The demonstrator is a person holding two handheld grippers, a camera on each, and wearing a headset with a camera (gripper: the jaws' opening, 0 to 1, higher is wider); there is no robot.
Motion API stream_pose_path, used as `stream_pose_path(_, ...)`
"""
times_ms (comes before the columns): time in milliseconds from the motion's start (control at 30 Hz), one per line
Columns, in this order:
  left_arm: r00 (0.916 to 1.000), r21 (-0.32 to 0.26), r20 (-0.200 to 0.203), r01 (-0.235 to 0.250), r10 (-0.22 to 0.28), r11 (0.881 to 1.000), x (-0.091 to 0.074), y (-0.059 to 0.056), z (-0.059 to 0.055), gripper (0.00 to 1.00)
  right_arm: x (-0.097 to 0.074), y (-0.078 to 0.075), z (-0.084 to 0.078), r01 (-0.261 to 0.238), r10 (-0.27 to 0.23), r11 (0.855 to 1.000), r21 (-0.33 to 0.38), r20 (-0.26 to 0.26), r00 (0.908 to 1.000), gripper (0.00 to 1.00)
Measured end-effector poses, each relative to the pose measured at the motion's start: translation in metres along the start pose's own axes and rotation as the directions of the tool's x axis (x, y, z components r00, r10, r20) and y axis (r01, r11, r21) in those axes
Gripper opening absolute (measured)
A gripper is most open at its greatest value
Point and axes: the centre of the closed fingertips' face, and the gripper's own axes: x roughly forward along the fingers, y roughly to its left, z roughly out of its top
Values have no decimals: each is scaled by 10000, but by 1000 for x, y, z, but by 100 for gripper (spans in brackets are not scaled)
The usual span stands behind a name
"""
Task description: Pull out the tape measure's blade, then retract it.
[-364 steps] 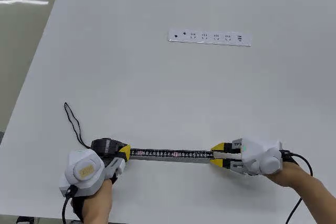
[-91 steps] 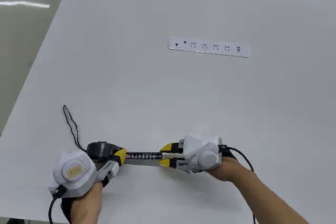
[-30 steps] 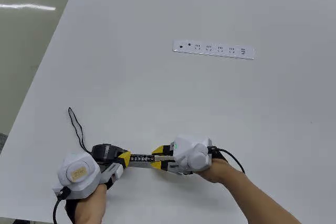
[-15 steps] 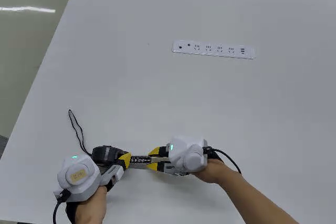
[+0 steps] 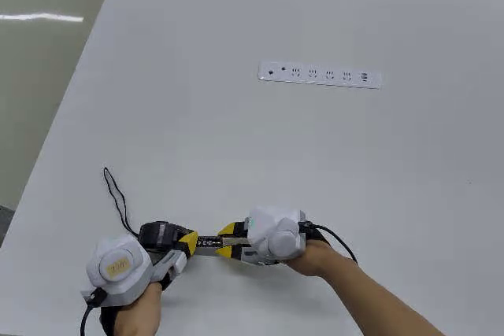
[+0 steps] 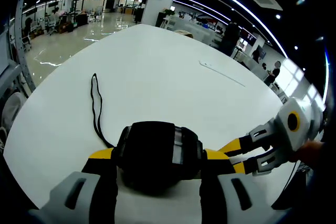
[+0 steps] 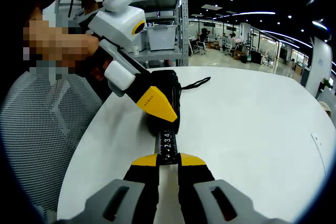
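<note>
A black tape measure (image 5: 161, 235) lies near the table's front left edge, with my left gripper (image 5: 181, 248) shut on its case (image 6: 157, 150). A short stretch of black numbered blade (image 5: 208, 241) runs right from the case to my right gripper (image 5: 226, 240), which is shut on the blade's end (image 7: 167, 148). In the right gripper view the case (image 7: 164, 98) sits just beyond the yellow fingertips (image 7: 145, 160), with the left gripper's yellow finger (image 7: 155, 103) pressed against it. The tape's black wrist cord (image 5: 116, 194) trails back left across the table.
A white power strip (image 5: 319, 75) lies far back on the white table (image 5: 315, 163). The table's left edge (image 5: 55, 127) drops to a grey floor. A mesh chair (image 7: 31, 129) and storage shelves (image 7: 157, 19) stand behind the left gripper in the right gripper view.
My right gripper has moved left toward the case, so the exposed blade has grown much shorter. The left gripper has kept its hold on the case.
</note>
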Motion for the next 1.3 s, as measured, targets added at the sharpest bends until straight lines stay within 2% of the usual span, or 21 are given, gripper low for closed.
stream_pose_path(1300,10000,24,-60,71,-70,10000,-1,-1,0,60,24,1,11,-228,228,9997,-82,95,9997,11)
